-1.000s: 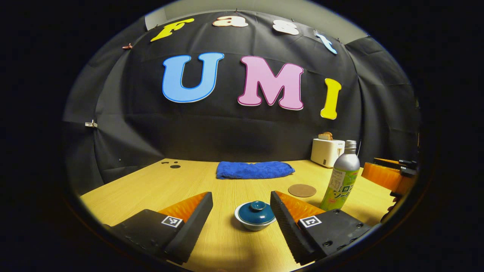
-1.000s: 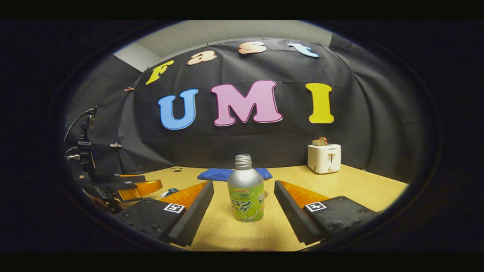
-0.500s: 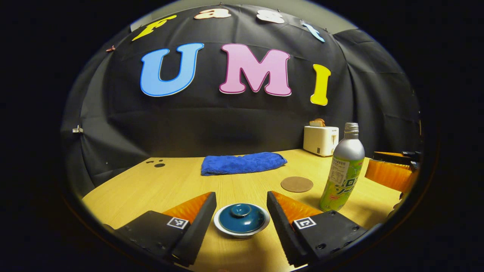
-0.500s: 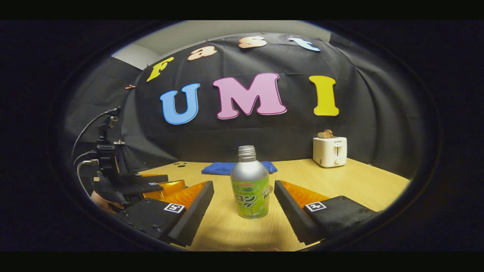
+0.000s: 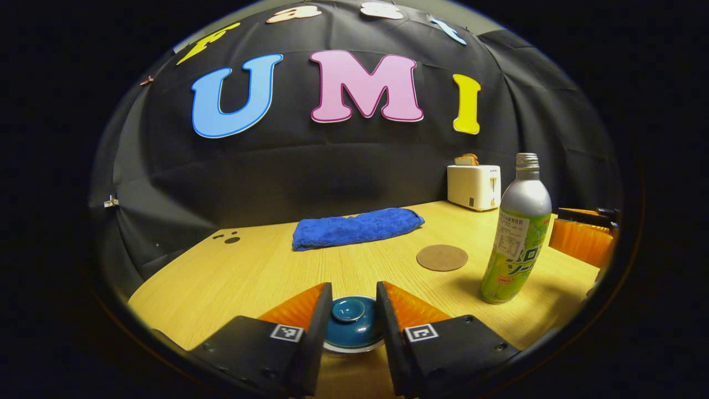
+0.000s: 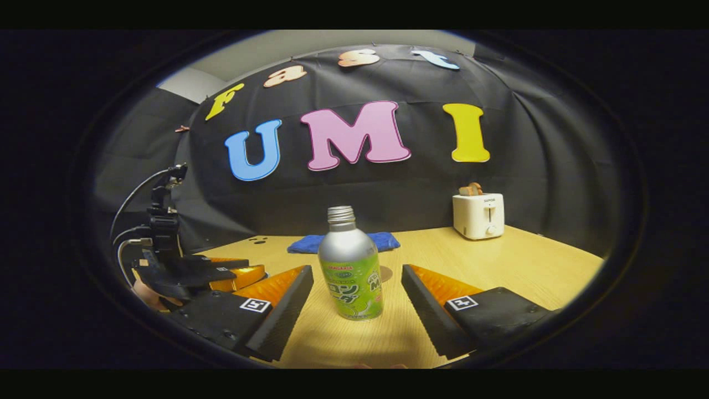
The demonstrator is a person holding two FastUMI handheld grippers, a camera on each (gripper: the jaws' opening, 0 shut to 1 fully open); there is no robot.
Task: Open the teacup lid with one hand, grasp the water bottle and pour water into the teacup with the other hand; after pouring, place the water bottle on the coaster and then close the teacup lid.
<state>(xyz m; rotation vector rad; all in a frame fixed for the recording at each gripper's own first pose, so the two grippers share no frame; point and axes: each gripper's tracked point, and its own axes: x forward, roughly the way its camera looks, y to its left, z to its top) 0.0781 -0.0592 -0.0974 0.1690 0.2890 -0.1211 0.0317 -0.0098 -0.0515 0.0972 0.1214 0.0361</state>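
Since the earlier frames, the left gripper (image 5: 350,310) has been brought forward and down, and its two fingers have been narrowed around the teacup lid (image 5: 351,324). In the left gripper view, the blue lid is now seen between the fingers, very close to both; whether the pads really press on it cannot be told. The white rim of the teacup (image 5: 354,348) is seen just under the lid, so the lid is not yet lifted.

The water bottle (image 6: 350,270) is standing upright on the wooden surface (image 5: 266,271), without a cap. In the right gripper view it is placed between the widely spread fingers of the right gripper (image 6: 357,302), and it is touched by neither finger. The bottle has come a little closer than before.

The round brown coaster (image 5: 442,257) is lying near the bottle, not touching it. Farther back, a folded blue towel (image 5: 357,228) and a white toaster (image 5: 474,187) are seen.
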